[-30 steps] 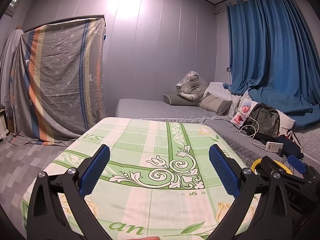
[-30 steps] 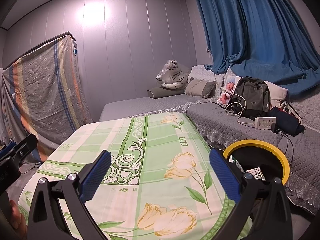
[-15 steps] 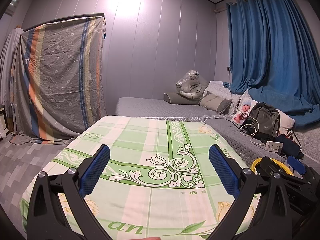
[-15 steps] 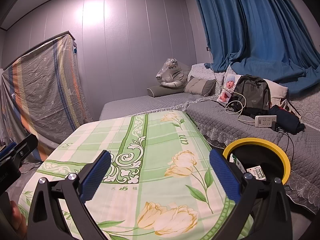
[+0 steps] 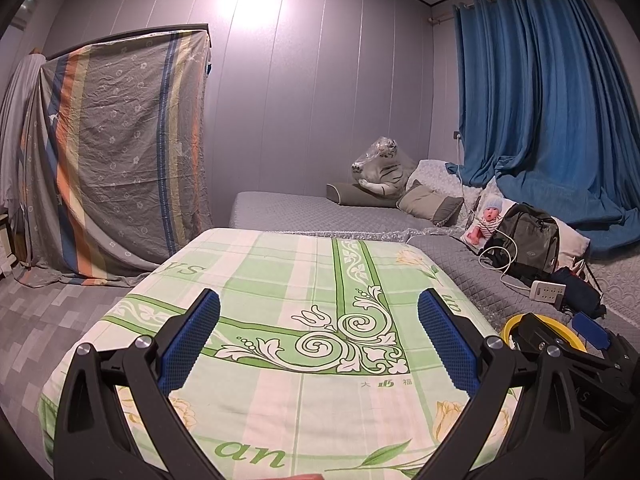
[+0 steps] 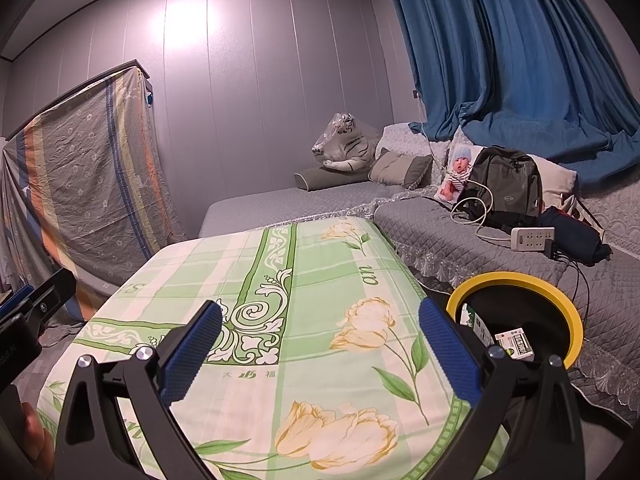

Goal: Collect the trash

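While both my grippers are hovering over the green floral cloth-covered tabletop (image 6: 304, 280), my left gripper (image 5: 318, 338) and right gripper (image 6: 320, 338) are gaping wide, holding nothing. 2 small white-green cartons (image 6: 514, 344) are lying inside the black yellow-rimmed bin (image 6: 560, 300) beside the tabletop's right edge.

Worktop (image 6: 304, 280) is covered by green floral cloth (image 6: 340, 360); yellow-rimmed bin (image 6: 576, 320) is seen at 3 o'clock.

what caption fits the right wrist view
Open right hand-held gripper over floral cloth, yellow-rimmed bin holding cartons alongside.
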`<act>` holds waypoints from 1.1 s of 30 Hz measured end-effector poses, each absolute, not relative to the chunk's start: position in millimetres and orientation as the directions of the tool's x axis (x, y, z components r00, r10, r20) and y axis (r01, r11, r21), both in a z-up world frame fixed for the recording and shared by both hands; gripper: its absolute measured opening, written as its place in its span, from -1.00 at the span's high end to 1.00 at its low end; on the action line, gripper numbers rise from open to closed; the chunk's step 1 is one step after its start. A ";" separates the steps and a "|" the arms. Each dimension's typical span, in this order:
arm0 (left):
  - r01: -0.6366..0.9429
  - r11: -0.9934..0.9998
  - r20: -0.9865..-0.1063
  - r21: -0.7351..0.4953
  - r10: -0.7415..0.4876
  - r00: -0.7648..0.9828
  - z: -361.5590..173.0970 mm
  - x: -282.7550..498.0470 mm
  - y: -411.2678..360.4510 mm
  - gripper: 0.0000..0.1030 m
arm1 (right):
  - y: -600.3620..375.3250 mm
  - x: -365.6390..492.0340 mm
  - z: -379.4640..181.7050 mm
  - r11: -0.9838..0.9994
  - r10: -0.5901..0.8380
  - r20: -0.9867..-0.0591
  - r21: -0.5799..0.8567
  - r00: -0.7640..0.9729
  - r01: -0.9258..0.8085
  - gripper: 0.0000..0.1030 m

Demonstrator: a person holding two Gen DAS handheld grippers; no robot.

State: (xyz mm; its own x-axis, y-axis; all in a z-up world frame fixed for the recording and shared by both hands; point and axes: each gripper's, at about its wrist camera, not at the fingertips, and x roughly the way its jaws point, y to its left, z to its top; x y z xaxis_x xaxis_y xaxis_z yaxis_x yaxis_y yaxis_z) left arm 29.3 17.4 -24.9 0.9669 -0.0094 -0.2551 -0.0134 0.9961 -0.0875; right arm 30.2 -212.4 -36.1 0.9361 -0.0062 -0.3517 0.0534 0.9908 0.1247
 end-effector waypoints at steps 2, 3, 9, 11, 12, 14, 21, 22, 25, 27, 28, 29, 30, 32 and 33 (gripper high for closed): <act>-0.014 0.996 -0.258 -0.086 -0.009 0.966 -25.8 30.8 16.3 -0.84 | -211.8 30.3 -36.9 0.991 -0.005 -0.353 0.125 0.935 0.053 -0.85; -0.014 0.996 -0.259 -0.087 -0.009 0.966 -26.2 30.9 16.1 -0.84 | -211.7 30.4 -36.9 0.991 -0.006 -0.353 0.124 0.936 0.053 -0.85; -0.013 0.996 -0.263 -0.087 -0.011 0.965 -28.0 31.9 16.0 -0.84 | -210.8 32.2 -37.6 0.991 -0.004 -0.356 0.125 0.934 0.052 -0.85; -0.012 0.996 -0.263 -0.089 -0.012 0.965 -27.8 32.0 16.4 -0.84 | -210.8 32.7 -38.0 0.991 -0.002 -0.358 0.125 0.934 0.050 -0.85; -0.012 0.996 -0.263 -0.090 -0.012 0.965 -28.3 31.8 16.7 -0.84 | -210.5 32.7 -38.5 0.991 -0.001 -0.359 0.125 0.933 0.049 -0.85; -0.013 0.996 -0.262 -0.089 -0.011 0.965 -27.8 32.1 16.8 -0.84 | -210.1 33.4 -39.0 0.991 -0.001 -0.359 0.124 0.933 0.049 -0.85; -0.013 0.996 -0.262 -0.089 -0.011 0.965 -27.5 32.7 17.3 -0.84 | -209.4 33.8 -39.4 0.991 -0.001 -0.361 0.124 0.933 0.049 -0.85; -0.013 0.996 -0.263 -0.089 -0.011 0.965 -27.6 32.6 17.2 -0.84 | -209.3 33.8 -39.5 0.991 -0.001 -0.361 0.124 0.933 0.049 -0.85; -0.014 0.996 -0.263 -0.089 -0.010 0.965 -28.0 32.1 17.0 -0.84 | -208.9 33.7 -39.5 0.991 -0.001 -0.360 0.122 0.933 0.048 -0.85; -0.013 0.996 -0.262 -0.088 -0.011 0.965 -27.8 32.3 17.0 -0.84 | -208.9 33.7 -39.3 0.991 -0.001 -0.360 0.123 0.933 0.049 -0.85; -0.012 0.996 -0.263 -0.089 -0.012 0.965 -27.4 32.6 17.3 -0.84 | -208.7 33.7 -39.4 0.991 0.000 -0.361 0.124 0.933 0.048 -0.85; -0.013 0.996 -0.264 -0.089 -0.011 0.965 -27.2 32.7 17.3 -0.84 | -208.7 33.8 -39.1 0.991 -0.001 -0.361 0.123 0.933 0.049 -0.85; -0.009 0.996 -0.266 -0.091 -0.016 0.964 -28.0 32.6 17.1 -0.84 | -208.5 33.7 -39.1 0.991 -0.001 -0.361 0.124 0.933 0.048 -0.85; 0.019 0.994 -0.268 -0.110 -0.048 0.962 -28.9 33.0 18.6 -0.84 | -208.4 33.9 -39.9 0.991 0.001 -0.362 0.124 0.932 0.047 -0.85; 0.041 0.992 -0.268 -0.118 -0.072 0.961 -30.1 33.3 19.4 -0.85 | -208.4 34.2 -40.0 0.991 0.001 -0.362 0.124 0.932 0.047 -0.85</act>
State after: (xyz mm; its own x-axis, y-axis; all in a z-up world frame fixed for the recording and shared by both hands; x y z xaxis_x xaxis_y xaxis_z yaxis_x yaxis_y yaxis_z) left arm 33.3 19.4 -30.1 0.9607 -0.0717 -0.2683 0.0411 0.9922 -0.1180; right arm 34.2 -208.4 -40.0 0.9322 0.0014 -0.3620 0.0465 0.9912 0.1236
